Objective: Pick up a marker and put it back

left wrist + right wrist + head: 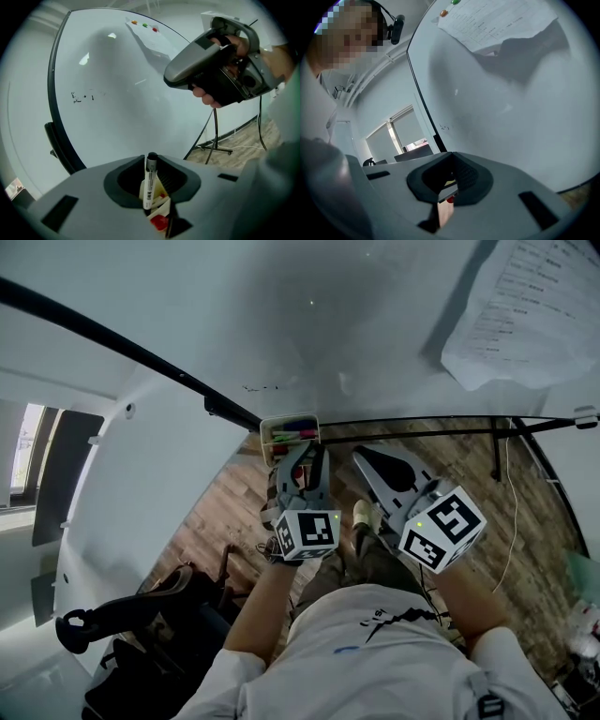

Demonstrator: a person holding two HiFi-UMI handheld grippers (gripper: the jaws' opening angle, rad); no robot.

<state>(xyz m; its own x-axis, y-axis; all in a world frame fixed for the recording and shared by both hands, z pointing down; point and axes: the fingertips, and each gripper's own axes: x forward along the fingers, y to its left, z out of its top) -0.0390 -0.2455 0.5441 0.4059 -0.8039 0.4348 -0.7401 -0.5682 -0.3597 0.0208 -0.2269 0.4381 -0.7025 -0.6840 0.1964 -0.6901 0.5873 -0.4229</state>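
Note:
A marker (150, 183) with a white body and black cap stands upright between the jaws of my left gripper (151, 177), which is shut on it. Just below it is the marker box (161, 208), holding red and yellow markers. In the head view the left gripper (302, 461) points at that box (291, 433), which is fixed to the whiteboard's lower edge. My right gripper (362, 457) hovers just right of the box. Its jaws (449, 182) stand together with nothing held. The left gripper view shows it up high, held by a hand (211, 70).
The whiteboard (281, 315) fills the space ahead, with a paper sheet (525, 315) pinned at the upper right. The board's black stand leg (497, 451) and a white cable (511, 521) cross the wooden floor. A black office chair (141, 620) sits at the lower left.

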